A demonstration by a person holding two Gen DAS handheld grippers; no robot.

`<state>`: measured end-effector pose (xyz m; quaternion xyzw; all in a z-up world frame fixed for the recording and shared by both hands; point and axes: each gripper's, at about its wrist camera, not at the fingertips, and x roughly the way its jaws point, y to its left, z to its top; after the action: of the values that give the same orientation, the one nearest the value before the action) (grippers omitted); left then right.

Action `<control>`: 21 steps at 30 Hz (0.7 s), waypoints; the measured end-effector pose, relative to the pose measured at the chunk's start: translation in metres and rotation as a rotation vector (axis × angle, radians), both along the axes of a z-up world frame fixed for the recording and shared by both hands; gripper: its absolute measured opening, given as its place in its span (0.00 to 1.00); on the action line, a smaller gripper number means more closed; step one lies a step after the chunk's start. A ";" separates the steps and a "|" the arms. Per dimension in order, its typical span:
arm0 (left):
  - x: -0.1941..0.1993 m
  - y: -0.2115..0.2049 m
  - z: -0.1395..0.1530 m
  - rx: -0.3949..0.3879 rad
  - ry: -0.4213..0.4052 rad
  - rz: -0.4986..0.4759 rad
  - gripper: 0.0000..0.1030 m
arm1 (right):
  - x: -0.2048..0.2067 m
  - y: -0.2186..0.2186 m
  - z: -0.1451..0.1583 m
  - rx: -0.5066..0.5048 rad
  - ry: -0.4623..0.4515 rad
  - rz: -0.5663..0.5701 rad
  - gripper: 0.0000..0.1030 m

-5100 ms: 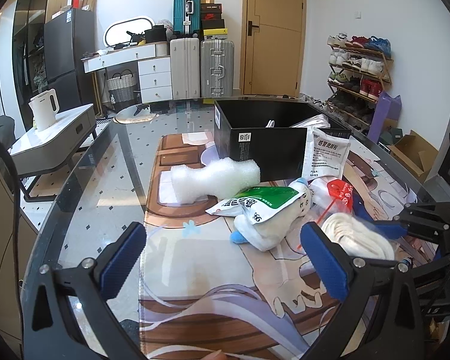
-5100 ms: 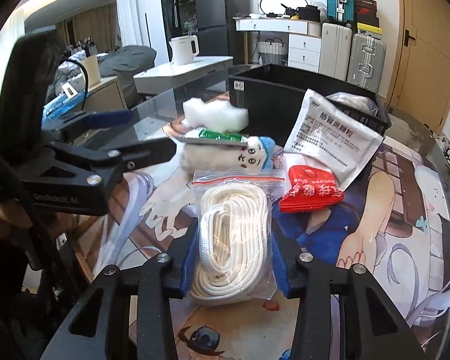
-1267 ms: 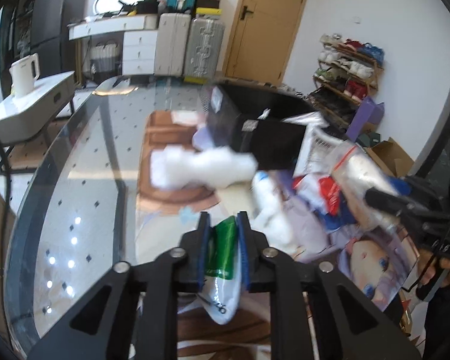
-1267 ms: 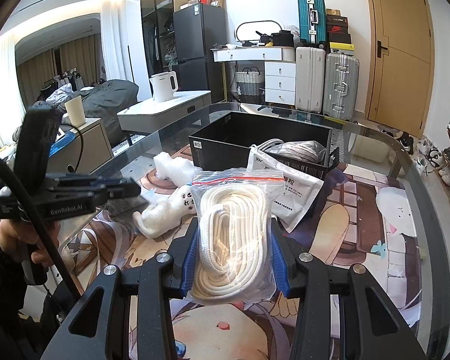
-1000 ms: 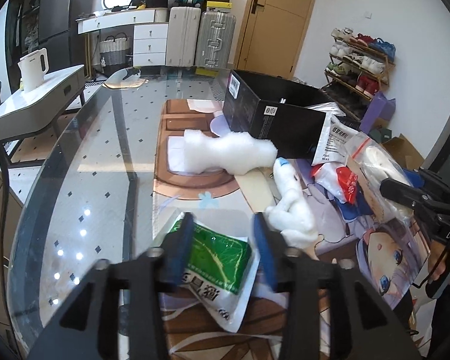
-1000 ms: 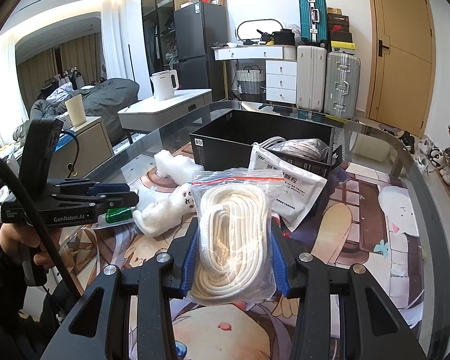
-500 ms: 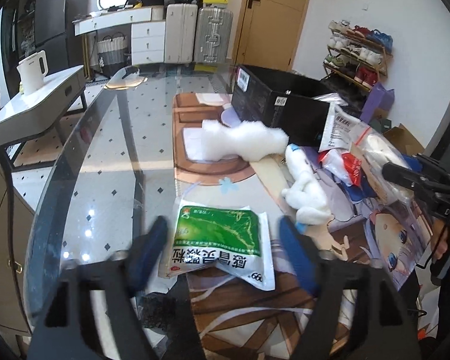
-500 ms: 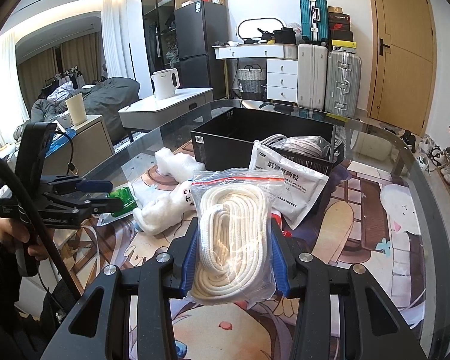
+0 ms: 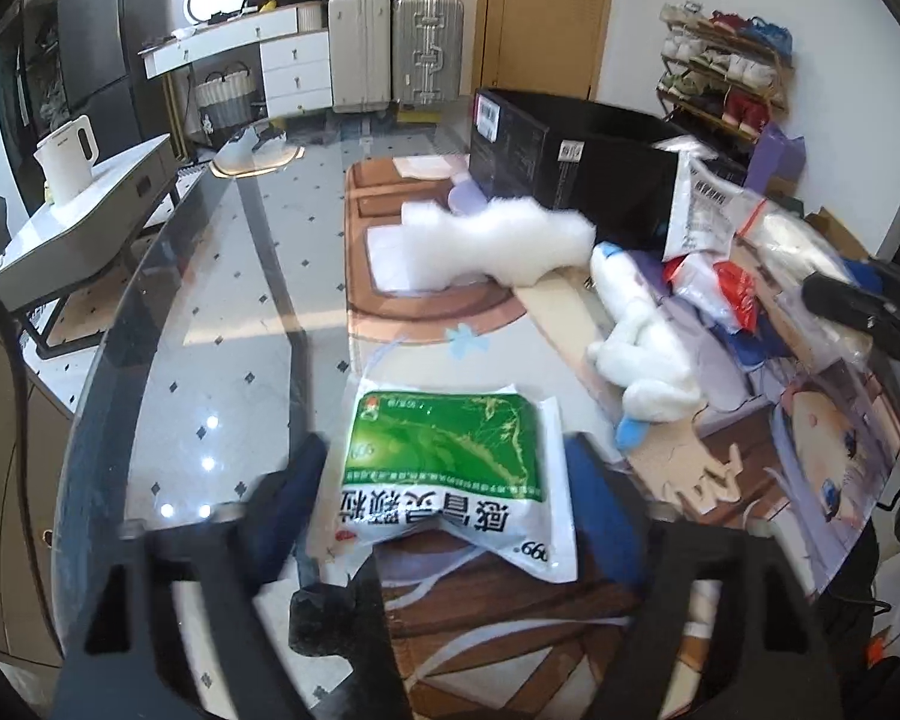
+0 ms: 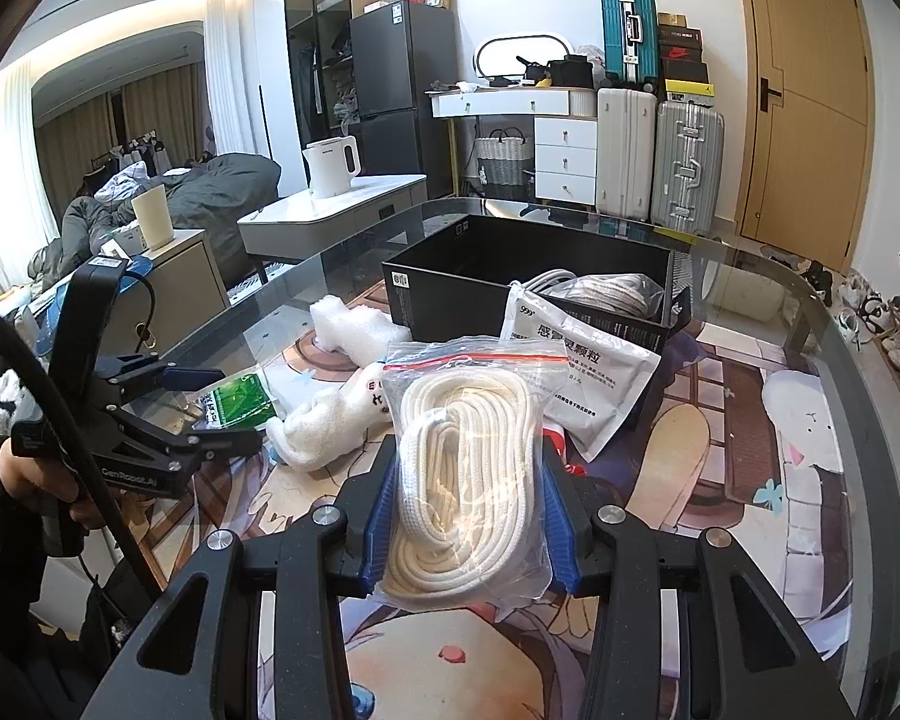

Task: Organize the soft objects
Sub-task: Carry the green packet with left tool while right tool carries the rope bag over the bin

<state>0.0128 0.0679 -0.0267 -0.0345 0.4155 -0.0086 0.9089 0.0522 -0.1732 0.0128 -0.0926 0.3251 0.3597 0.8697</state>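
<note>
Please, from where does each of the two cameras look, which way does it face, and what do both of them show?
Left wrist: on the left claw, facing down at the green packet between its open fingers; the right claw shows at the edge.
Right wrist: on the right claw, shut on the bag of rope, facing the black box; left claw and hand show.
Shared: packet, white plush toy, box.

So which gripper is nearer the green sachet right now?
Left. The left gripper straddles the green sachet lying on the table, jaws just closing. The right gripper sits further off, clamped on the bagged rope.
</note>
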 end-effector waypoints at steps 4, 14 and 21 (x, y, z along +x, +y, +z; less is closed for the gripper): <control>-0.002 0.002 0.001 -0.002 -0.008 0.005 0.52 | -0.001 0.001 0.000 0.002 -0.003 0.002 0.41; -0.005 0.008 0.013 -0.032 -0.052 0.017 0.45 | -0.001 -0.001 0.005 0.002 -0.010 -0.004 0.41; -0.004 0.006 0.032 -0.055 -0.113 0.024 0.45 | 0.000 -0.005 0.014 0.007 -0.023 -0.016 0.41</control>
<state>0.0085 0.0739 0.0055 -0.0640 0.3629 -0.0110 0.9296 0.0518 -0.1777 0.0271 -0.0911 0.3143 0.3529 0.8766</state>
